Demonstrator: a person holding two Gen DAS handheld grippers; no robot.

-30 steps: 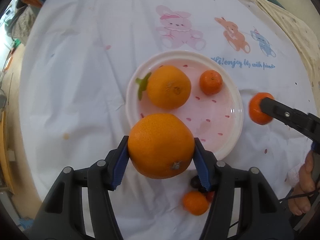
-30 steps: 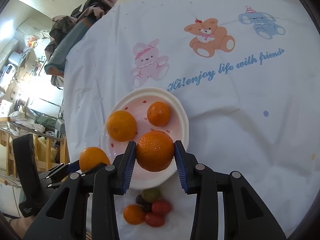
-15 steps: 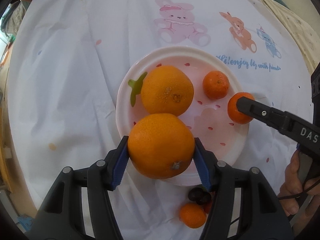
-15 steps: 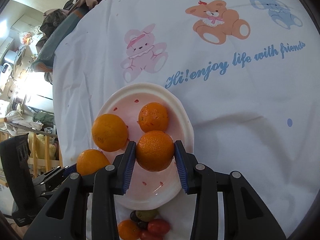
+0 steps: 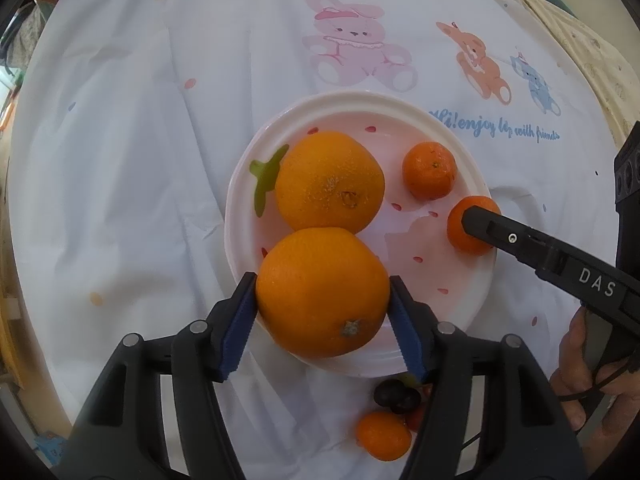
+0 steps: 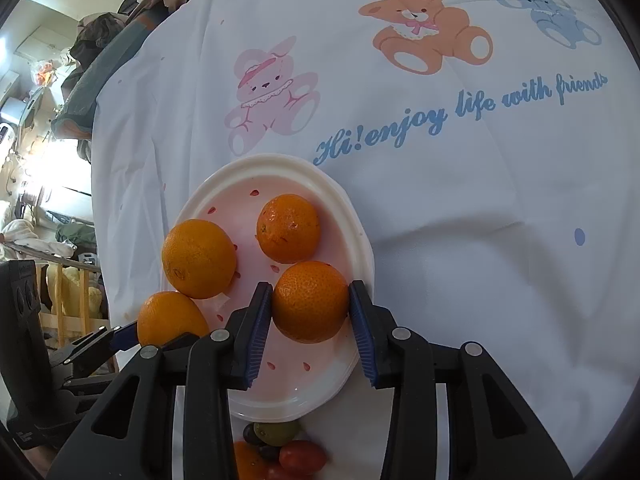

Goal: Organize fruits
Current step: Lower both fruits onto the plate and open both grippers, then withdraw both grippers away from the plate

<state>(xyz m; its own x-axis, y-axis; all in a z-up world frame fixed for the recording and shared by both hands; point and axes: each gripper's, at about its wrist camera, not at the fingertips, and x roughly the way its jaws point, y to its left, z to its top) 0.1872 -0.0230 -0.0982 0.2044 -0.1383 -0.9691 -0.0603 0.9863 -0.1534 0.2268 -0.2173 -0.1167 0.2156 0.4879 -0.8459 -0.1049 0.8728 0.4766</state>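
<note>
My left gripper [image 5: 323, 284] holds a large orange [image 5: 322, 292] over the near rim of the white plate [image 5: 360, 98]. Its jaws are opening, and the blue pads still touch the orange's sides. On the plate lie another large orange [image 5: 328, 182] and a mandarin [image 5: 429, 170]. My right gripper [image 6: 310, 300] is shut on a second mandarin [image 6: 310, 302], low over the plate [image 6: 264, 160] near its right rim. In the right wrist view the left gripper's orange [image 6: 172, 320] shows at the plate's left edge.
A small pile of fruit lies just in front of the plate: a small orange fruit [image 5: 384, 436], dark grapes [image 5: 394, 396], a green fruit [image 6: 276, 432] and red tomatoes [image 6: 302, 456]. A white cloth [image 6: 440, 200] printed with bears covers the table. A hand [image 5: 580, 360] grips the right tool.
The right gripper has carried its mandarin from beside the plate in over the plate's right rim and lower. The large orange now hangs over the plate's near rim instead of in front of it.
</note>
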